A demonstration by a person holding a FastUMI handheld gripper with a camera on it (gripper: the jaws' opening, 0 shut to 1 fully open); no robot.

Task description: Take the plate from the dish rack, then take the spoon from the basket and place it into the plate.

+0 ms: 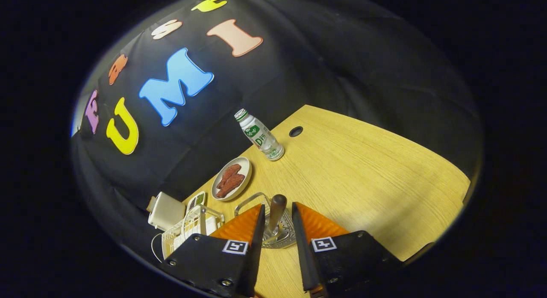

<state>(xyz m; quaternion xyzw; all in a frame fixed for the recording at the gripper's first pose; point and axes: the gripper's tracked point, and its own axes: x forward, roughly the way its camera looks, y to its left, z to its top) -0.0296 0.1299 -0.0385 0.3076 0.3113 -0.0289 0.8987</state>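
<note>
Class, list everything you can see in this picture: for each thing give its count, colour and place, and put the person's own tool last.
Table: one, light wood, under everything.
Cable hole: one, dark, in the table beside the bottle.
Bottle: one, white with green cap and label, beyond the plate of food.
Plate: one, white, holding brown food pieces, beyond the basket.
Basket: one, metal wire, between the fingers.
Spoon: one, brown handle, upright in the basket, between the fingers.
Dish rack: one, white, beside the basket.
Toaster-like box: one, cream, behind the rack.
Hand-held gripper: one, open around the spoon handle, not touching.
</note>
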